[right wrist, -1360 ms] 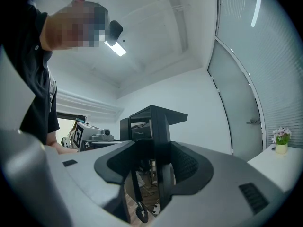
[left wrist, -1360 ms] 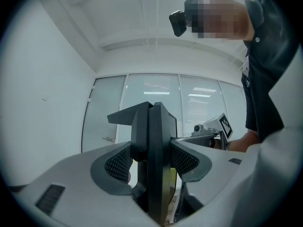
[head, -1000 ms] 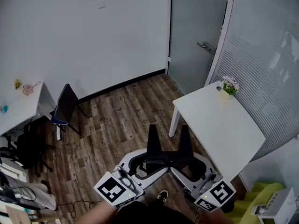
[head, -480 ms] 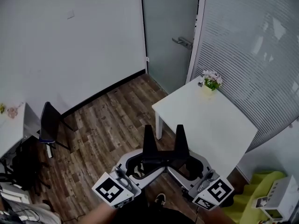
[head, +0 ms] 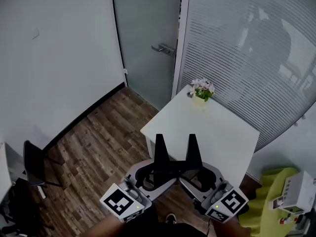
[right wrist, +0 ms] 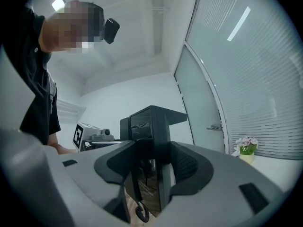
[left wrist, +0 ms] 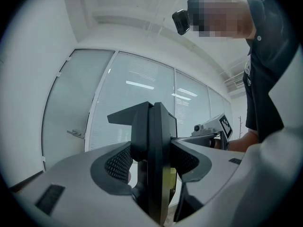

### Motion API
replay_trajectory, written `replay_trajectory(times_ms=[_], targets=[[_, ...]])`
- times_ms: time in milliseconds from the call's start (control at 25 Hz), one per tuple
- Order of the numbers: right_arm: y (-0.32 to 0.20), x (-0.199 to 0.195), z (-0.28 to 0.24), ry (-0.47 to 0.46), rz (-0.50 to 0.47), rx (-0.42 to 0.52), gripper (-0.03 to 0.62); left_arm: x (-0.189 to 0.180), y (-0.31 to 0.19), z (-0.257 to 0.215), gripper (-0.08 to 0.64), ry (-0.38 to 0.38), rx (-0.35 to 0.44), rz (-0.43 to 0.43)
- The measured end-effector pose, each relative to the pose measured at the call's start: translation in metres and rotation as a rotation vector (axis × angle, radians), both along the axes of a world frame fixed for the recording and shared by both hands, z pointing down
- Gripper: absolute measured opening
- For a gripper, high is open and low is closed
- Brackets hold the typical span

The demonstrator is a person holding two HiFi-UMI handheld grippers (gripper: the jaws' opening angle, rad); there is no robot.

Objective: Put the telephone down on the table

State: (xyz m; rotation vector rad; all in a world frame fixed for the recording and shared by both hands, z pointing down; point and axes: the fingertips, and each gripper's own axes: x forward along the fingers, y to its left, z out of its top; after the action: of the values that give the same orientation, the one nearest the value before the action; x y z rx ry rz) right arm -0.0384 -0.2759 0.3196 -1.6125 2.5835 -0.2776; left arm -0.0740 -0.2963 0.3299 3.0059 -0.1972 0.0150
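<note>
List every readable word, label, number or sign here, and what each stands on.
None can be read.
Left cube, right cube: square marker patterns, no letters.
White box: label too small to read.
Telephone: no print shows.

**2 grippers level, both clamped**

We hold our left gripper [head: 148,176] at 7 o'clock in the head view and our right gripper [head: 203,176] at 5 o'clock. Both are level and angled inward toward 12. Each pair of jaws presses on the black telephone [head: 173,163].
</note>
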Motion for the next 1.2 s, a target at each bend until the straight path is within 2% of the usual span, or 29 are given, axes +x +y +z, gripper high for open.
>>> replay_trajectory(times_ms=[400,680,840,1040,1200], targets=[[-0.080,0.033,0.010,-0.022,0.244,-0.027,0.244,0.039,-0.087,0.009,0.255,-0.015,-0.018,0.247],[-0.077,0.087,0.031,-0.057,0.418,-0.051,0.244,0.097,-0.088,0.031,0.255,-0.046,-0.040,0.421],[-0.074,0.131,0.054,-0.083,0.485,-0.081,0.243,0.142,-0.088,0.054,0.255,-0.063,-0.056,0.482],[-0.069,0.187,0.079,-0.116,0.518,-0.114,0.243,0.201,-0.084,0.074,0.255,-0.091,-0.109,0.503],[-0.075,0.235,0.096,-0.139,0.523,-0.147,0.244,0.249,-0.089,0.091,0.255,-0.148,-0.063,0.541]])
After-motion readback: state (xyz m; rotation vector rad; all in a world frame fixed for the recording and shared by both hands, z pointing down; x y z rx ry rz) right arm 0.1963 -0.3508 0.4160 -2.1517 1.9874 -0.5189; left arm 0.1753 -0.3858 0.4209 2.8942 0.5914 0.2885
